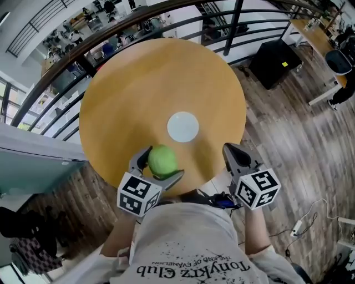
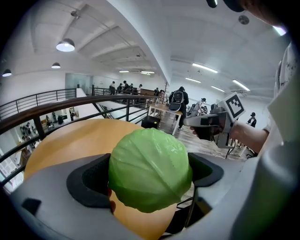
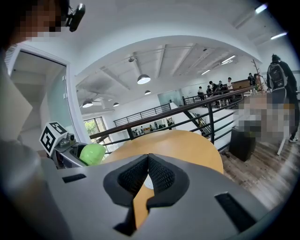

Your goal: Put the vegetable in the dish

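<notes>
A round green cabbage (image 1: 162, 160) is clamped in my left gripper (image 1: 160, 164), held above the near edge of the round wooden table (image 1: 122, 105). In the left gripper view the cabbage (image 2: 150, 168) fills the space between both jaws. A small white dish (image 1: 183, 126) lies flat on the table, a little ahead and to the right of the cabbage. My right gripper (image 1: 236, 158) hovers at the table's near right edge, shut with nothing in it. In the right gripper view its jaws meet at the tips (image 3: 148, 161), with the cabbage (image 3: 92, 153) off to the left.
A black metal railing (image 1: 138, 16) curves behind the table. Wood-plank floor (image 1: 288, 144) surrounds the table on the right, with a black box (image 1: 275, 62) standing on it. A glass panel (image 1: 33, 161) is at the left. People stand far off in the background.
</notes>
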Motion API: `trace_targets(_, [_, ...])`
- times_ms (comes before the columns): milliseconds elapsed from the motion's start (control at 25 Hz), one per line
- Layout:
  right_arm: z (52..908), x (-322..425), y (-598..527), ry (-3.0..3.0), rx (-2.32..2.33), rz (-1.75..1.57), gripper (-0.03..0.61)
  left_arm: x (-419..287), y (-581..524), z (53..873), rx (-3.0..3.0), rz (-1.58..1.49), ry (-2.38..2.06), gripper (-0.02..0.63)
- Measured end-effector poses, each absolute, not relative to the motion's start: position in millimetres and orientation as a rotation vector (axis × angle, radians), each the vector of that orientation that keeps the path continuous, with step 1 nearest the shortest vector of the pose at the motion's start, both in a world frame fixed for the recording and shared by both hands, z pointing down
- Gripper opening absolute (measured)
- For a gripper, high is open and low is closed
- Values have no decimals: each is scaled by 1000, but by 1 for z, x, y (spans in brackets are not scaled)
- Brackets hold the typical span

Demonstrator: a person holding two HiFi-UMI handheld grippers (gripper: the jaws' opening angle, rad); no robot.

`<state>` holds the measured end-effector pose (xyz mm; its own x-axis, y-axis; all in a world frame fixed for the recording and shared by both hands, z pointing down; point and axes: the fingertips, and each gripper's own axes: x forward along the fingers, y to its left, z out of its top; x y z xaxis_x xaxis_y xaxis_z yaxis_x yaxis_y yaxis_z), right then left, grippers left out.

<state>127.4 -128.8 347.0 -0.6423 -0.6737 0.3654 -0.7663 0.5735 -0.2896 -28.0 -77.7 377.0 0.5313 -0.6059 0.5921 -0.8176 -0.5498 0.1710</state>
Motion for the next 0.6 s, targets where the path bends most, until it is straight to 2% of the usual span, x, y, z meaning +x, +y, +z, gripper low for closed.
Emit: trace_targets(600, [386, 119, -154, -2538, 1135, 769, 17, -32, -115, 391, 2289, 698, -1177, 503])
